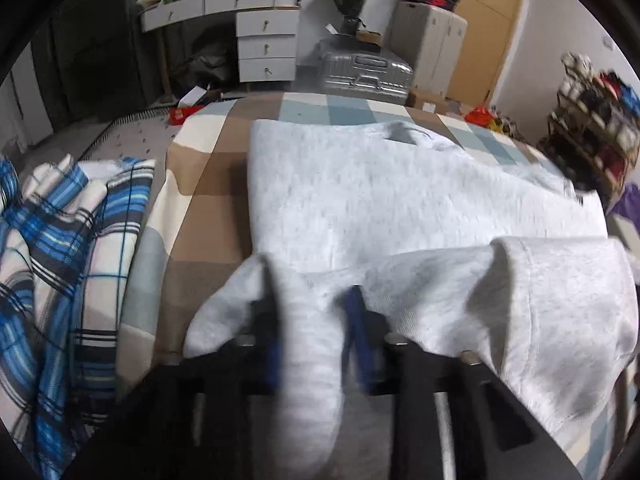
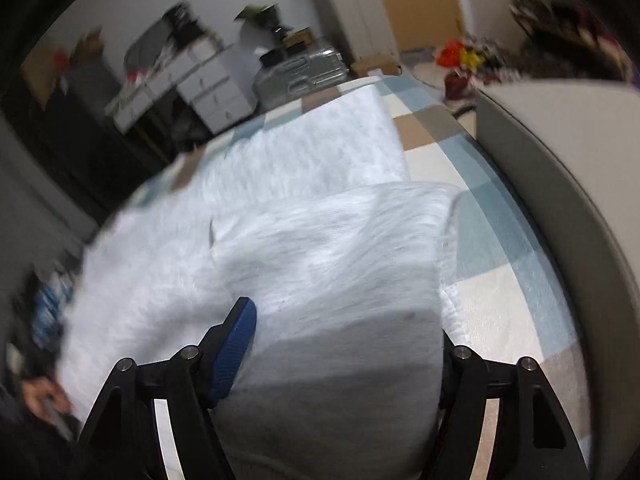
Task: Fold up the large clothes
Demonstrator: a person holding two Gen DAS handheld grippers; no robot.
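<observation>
Grey sweatshirt [image 1: 400, 200] hem is draped between both grippers: left gripper [image 1: 312, 304] narrowly parted around fabric, right gripper [image 2: 344, 320] spread wide.

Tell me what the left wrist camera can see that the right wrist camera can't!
Only the left wrist view shows the blue plaid blanket bunched beside the bedsheet, and the left tongs with grey fabric bunched between them. Only the right wrist view shows the grey padded bed frame and the right tongs, spread wide. Both show the grey sweatshirt on the checkered bedsheet, the silver suitcase and white drawers.
</observation>
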